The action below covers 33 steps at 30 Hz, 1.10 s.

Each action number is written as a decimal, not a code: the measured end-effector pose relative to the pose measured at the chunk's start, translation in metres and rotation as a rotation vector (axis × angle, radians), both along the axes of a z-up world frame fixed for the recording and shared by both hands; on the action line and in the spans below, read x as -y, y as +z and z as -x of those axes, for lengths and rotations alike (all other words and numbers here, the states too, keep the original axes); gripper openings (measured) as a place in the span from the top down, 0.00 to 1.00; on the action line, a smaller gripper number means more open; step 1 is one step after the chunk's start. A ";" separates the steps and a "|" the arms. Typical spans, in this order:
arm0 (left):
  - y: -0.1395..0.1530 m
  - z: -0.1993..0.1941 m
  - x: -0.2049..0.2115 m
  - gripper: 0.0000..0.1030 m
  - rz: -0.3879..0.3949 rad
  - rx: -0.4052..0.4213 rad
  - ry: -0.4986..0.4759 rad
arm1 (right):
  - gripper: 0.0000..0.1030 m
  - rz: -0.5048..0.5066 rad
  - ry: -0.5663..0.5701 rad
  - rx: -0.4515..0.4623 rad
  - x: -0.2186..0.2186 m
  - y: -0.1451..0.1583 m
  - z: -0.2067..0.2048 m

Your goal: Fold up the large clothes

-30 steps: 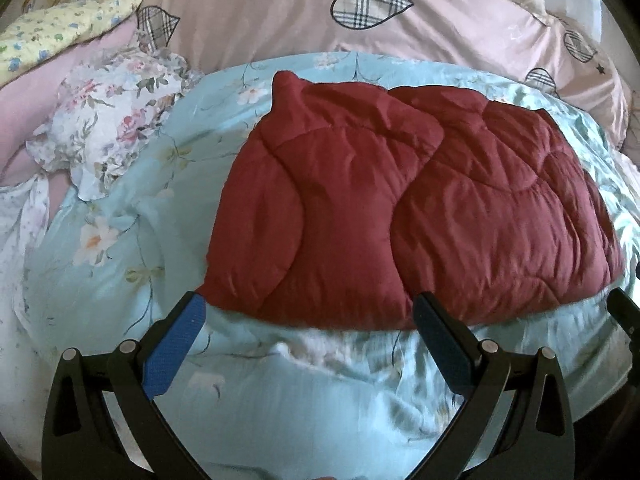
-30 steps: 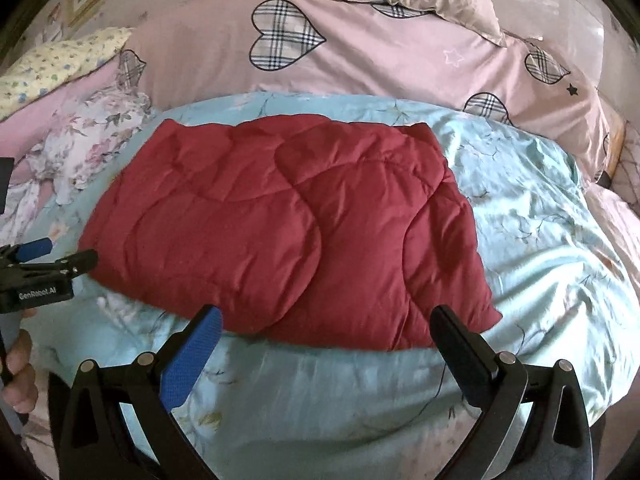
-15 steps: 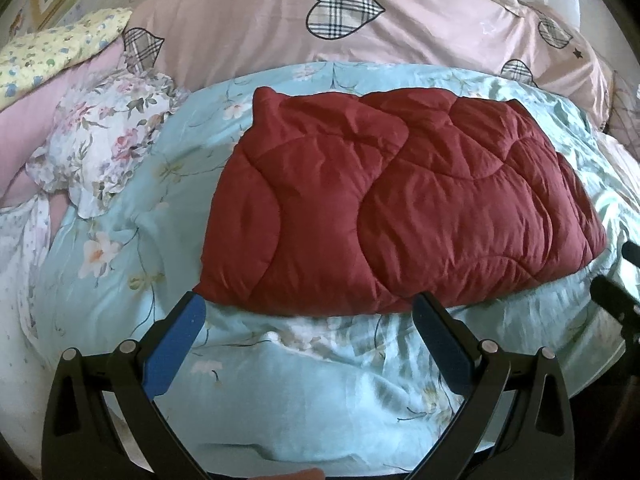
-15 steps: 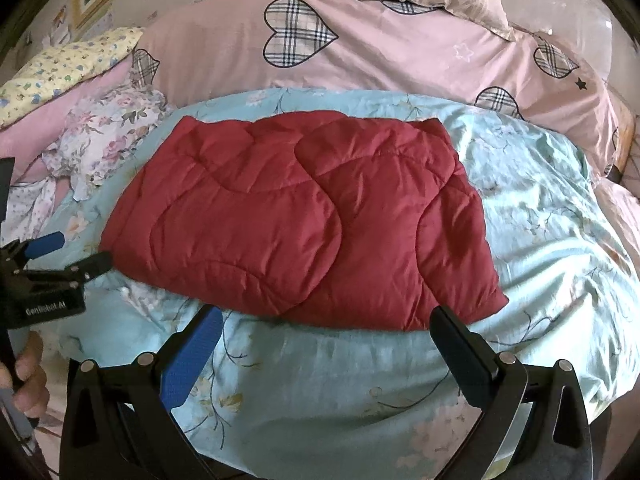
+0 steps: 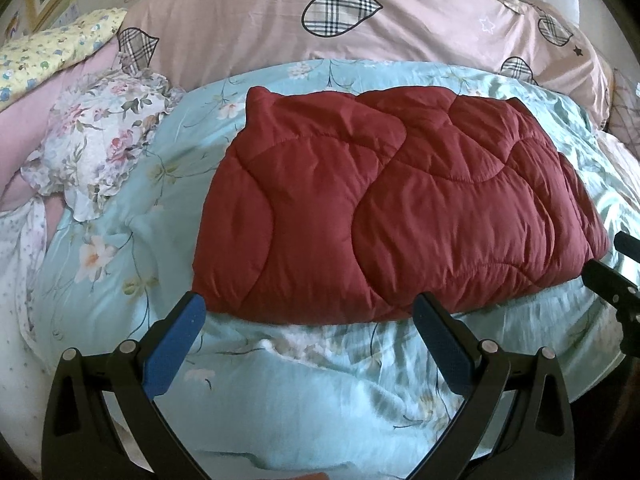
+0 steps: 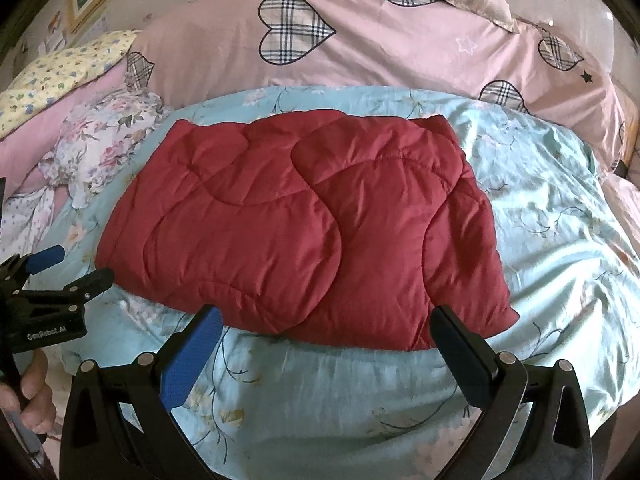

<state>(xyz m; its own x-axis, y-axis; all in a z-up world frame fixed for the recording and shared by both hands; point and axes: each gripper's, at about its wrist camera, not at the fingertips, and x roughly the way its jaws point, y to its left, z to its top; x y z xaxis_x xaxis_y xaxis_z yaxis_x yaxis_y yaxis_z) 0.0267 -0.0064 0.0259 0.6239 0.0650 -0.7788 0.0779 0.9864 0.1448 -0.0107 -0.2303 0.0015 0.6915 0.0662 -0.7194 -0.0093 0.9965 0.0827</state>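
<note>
Quilted red garment (image 5: pixel 400 216), one item, lies folded into a rough rectangle at the centre of the bed, on the pale blue flowered bedspread (image 5: pixel 320 400). Thick, puffy, stitched in curved panels. Its near edge runs just beyond the tips of both grippers; one corner stands up in a small peak at 11 o'clock in the left view.

Left gripper (image 5: pixel 310 320): jaws spread wide, empty, tips close to the near hem, not visibly touching it. Right gripper (image 6: pixel 326 328): likewise spread wide and empty, its right finger just beside the garment's lower right corner. Two grippers in total, neither holding cloth. From the right view the left gripper shows at 9 o'clock, with part of the person's hand (image 6: pixel 28 396) at 8 o'clock.

Risks, judged from this layout:
- Padding is springy; a further fold may reopen if it is let go without pressing down.
- A shallow pinch at the hem could catch only the top layer, so the stacked layers slide apart.
- Jaws may also pinch the bedspread beneath, which is loose and wrinkled at 6 o'clock.

Surroundings: one pink duvet with plaid hearts (image 5: pixel 400 24) at 12 o'clock, four or so hearts visible; one white flowered cloth (image 5: pixel 96 148) at 9 to 10 o'clock; one yellow flowered pillow (image 5: pixel 48 52) at 10 o'clock.
</note>
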 end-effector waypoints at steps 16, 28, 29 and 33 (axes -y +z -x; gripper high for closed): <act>-0.005 -0.009 0.005 0.00 -0.004 -0.017 -0.001 | 0.00 -0.007 0.005 -0.032 -0.003 -0.009 -0.014; -0.004 -0.012 0.005 0.00 0.001 -0.015 -0.006 | 0.00 -0.014 0.005 -0.024 -0.002 -0.006 -0.016; -0.004 -0.012 0.006 0.00 0.001 -0.015 -0.006 | 0.00 -0.016 0.005 -0.022 -0.002 -0.006 -0.016; -0.004 -0.012 0.006 0.00 0.001 -0.015 -0.004 | 0.00 -0.017 0.005 -0.022 -0.002 -0.005 -0.016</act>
